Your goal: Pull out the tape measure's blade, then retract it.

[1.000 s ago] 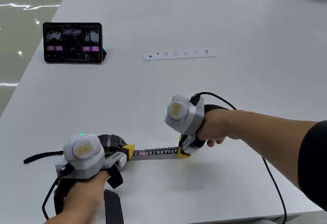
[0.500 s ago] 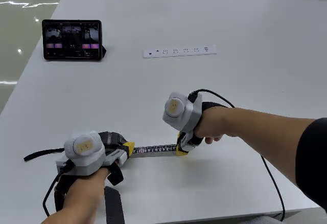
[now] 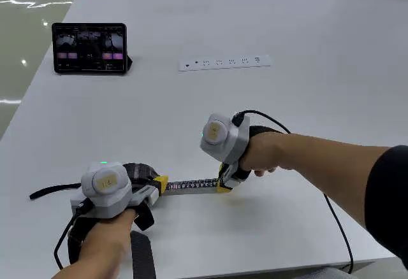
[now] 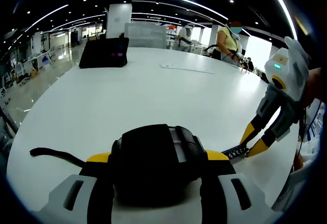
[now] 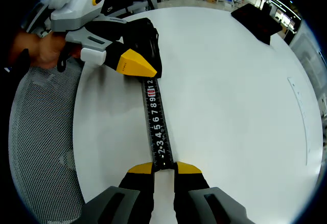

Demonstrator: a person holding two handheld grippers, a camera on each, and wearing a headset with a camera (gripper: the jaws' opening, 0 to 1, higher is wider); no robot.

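Observation:
A black tape measure case [image 4: 153, 155] lies on the white table, held between the yellow-tipped jaws of my left gripper [image 4: 156, 157], which is shut on it. In the head view the case [image 3: 141, 174] sits at the lower left with the left gripper [image 3: 152, 186] around it. Its blade [image 5: 157, 134] runs out a short way, numbers up, to my right gripper [image 5: 164, 169], shut on the blade's end. The head view shows the blade [image 3: 190, 184] flat on the table between the case and the right gripper [image 3: 223, 188]. A black wrist strap [image 3: 54, 192] trails left from the case.
A tablet [image 3: 89, 48] stands propped at the far left of the table [image 3: 306, 88]. A white power strip [image 3: 225, 63] lies across the middle far side. A black cable [image 3: 335, 215] runs from the right gripper off the near edge. People stand in the room beyond.
The right gripper has moved slightly left toward the case, and the exposed blade is a little shorter. The left gripper and case stay put. The head camera shifted a bit.

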